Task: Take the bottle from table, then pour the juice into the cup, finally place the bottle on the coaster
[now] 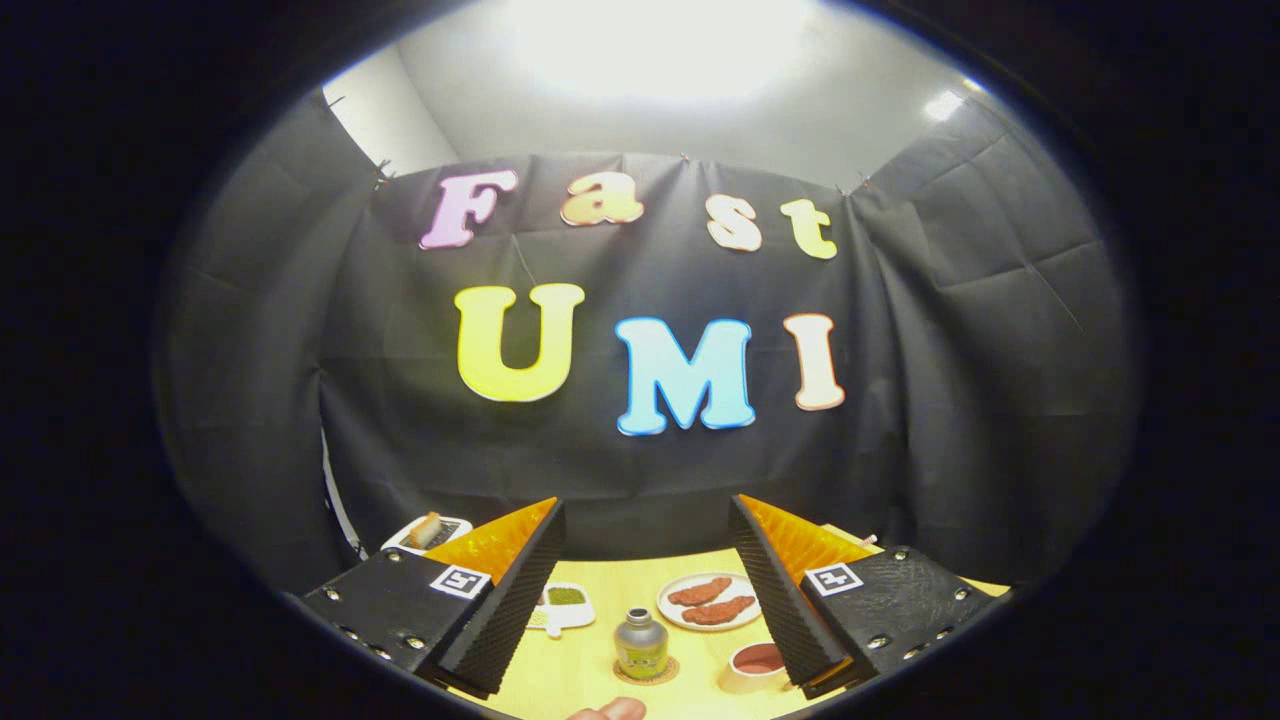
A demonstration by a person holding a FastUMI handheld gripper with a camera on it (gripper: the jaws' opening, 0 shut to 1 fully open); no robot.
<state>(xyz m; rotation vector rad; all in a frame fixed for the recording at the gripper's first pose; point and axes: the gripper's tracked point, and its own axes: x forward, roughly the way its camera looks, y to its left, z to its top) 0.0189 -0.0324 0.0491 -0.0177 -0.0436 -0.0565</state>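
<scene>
Gripper (645, 585) raised above table (600, 680), fingers spread wide, gripping nothing. Bottle (640, 645) upright on coaster (645, 675), below and between fingers. Cup (757, 667) just right of bottle. Plate (710, 601) farther back.

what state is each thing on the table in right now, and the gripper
gripper: open, fingers spread wide, holding nothing
bottle: upright, capped, standing on the coaster between the fingers
cup: upright, reddish juice inside, beside the right finger
plate: flat on the table, two brown pieces on it
small dish: holds something green
</scene>
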